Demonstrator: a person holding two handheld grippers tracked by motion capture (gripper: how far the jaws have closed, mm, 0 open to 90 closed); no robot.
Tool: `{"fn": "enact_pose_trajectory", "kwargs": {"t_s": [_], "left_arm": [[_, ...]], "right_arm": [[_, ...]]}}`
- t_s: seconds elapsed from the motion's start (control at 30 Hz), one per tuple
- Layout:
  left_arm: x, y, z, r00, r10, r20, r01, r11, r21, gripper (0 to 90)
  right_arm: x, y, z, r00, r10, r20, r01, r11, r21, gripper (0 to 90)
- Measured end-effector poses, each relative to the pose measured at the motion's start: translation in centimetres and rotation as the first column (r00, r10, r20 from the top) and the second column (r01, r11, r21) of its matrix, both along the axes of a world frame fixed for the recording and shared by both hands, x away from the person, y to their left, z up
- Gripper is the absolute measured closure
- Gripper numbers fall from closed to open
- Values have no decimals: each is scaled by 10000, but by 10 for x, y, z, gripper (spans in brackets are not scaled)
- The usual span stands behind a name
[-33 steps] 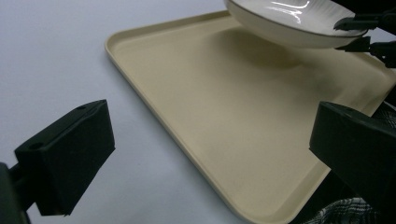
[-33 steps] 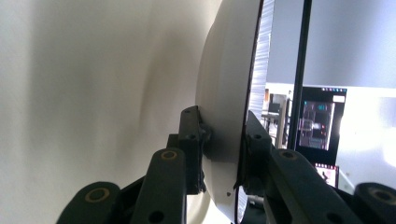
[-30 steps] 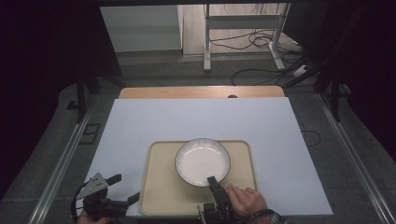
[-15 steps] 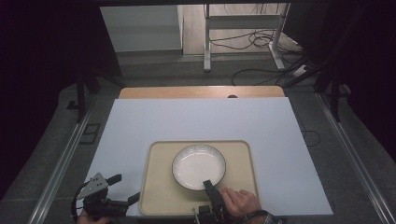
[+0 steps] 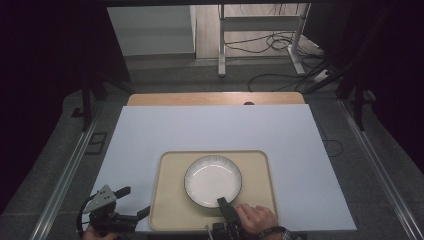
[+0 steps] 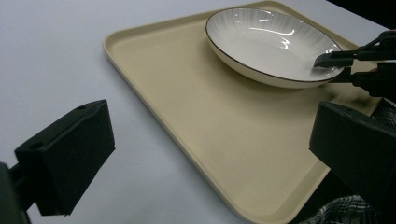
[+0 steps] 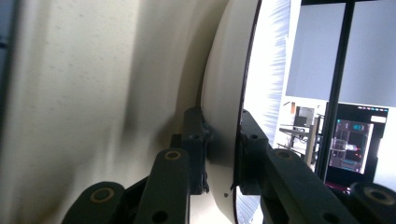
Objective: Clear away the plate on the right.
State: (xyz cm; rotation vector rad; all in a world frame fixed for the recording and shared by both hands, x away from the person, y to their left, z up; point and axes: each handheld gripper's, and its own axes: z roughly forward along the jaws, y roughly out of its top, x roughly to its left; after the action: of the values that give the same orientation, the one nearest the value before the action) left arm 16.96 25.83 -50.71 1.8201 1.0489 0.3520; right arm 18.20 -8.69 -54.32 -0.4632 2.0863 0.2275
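White plate point(image 5: 212, 180) on beige tray point(image 5: 172, 210), near edge of table point(image 5: 300, 150); right gripper point(image 5: 223, 204) clamped on plate's near rim, one jaw inside, one beneath; left gripper point(image 5: 131, 202) wide open, holding nothing, beside tray's left edge

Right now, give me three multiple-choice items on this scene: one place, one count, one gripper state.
1. Where does the white plate sit?
A. on the beige tray
B. on the bare white table
C. on the floor

2. How many plates are on the tray?
A. three
B. one
C. two

3. What is the right gripper doing?
A. hanging open above the table
B. clamped on the tray's corner
C. shut on the plate's near rim

Answers:
1. A, the tray's rim rings the plate on all sides.
2. B, a single plate lies there.
3. C, the right gripper view shows a jaw on each side of the rim.
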Motion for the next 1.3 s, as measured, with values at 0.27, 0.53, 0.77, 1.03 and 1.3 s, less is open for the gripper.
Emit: {"fn": "enact_pose_trajectory", "kwargs": {"t_s": [0.27,0.53,0.77,1.03,1.3], "left_arm": [[0,-1,0,10000,10,6,-10,10000,54,0],[0,-2,0,10000,10,-2,-10,10000,85,0],[0,-2,0,10000,-15,-13,15,9999,143,0],[0,-3,0,10000,-56,-12,57,9998,184,0],[0,-3,0,10000,-89,-17,90,9997,234,0]], "right_arm": [[1,-1,-3,9992,-36,-404,34,10000,-60,778],[1,-1,-4,9992,-68,-382,66,10000,-59,725],[-1,-1,-2,9987,-68,-506,71,10000,46,685],[-4,-2,3,9979,-54,-641,88,9986,521,631],[-6,-4,11,9975,-39,-703,99,9963,852,583]]}}
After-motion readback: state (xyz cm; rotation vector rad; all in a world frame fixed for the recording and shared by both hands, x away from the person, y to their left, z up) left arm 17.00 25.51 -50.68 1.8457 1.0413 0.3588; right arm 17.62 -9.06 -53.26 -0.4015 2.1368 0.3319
